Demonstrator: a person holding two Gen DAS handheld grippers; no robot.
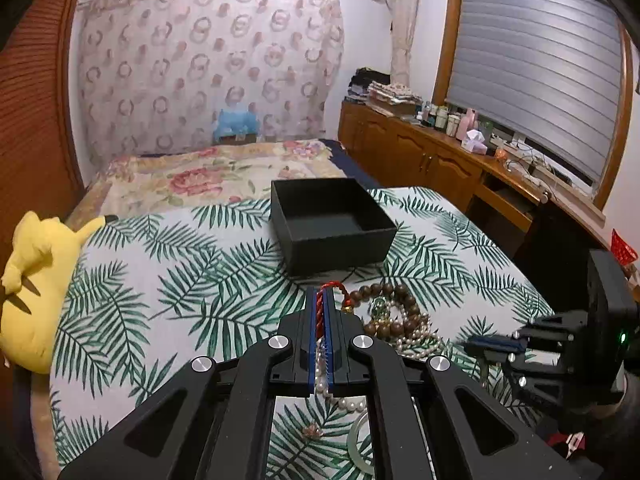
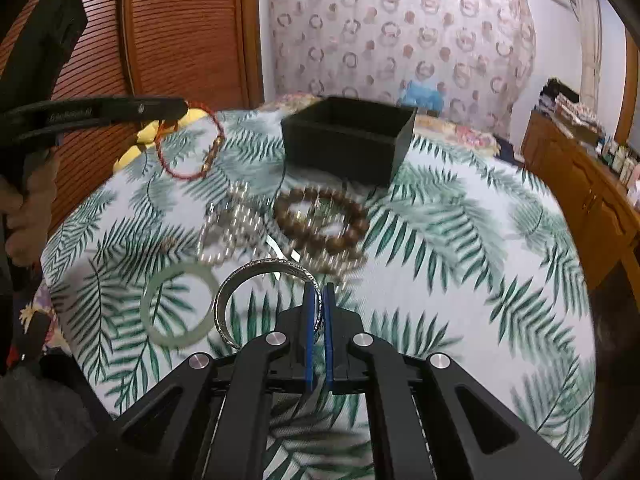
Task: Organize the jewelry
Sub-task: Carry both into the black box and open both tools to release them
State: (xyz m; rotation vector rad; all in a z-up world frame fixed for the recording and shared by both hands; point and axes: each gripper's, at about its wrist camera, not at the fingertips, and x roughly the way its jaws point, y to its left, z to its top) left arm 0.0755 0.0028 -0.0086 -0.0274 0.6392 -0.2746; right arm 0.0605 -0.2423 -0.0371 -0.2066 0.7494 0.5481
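Jewelry is what I'm sorting here, and each piece handles differently. My left gripper is clamped on the red cord bracelet, a light, limp loop that hangs from the pinched strand clear of the leaf-print cloth, so I judge it will swing and needs only a modest pinch anywhere along the cord. My right gripper is closed on the silver bangle, its blue pads either side of the band's right-hand arc; that one is stiff and smooth, so I expect it may pivot or slip unless held squarely across the rim.

The open black box sits toward the far edge of the cloth, apparently empty. Between it and my grippers lie the wooden bead bracelet and the pearl strand, touching in a heap near the middle. The pale jade bangle lies flat just left of the silver one; I judge it brittle, so it wants a gentle set-down.
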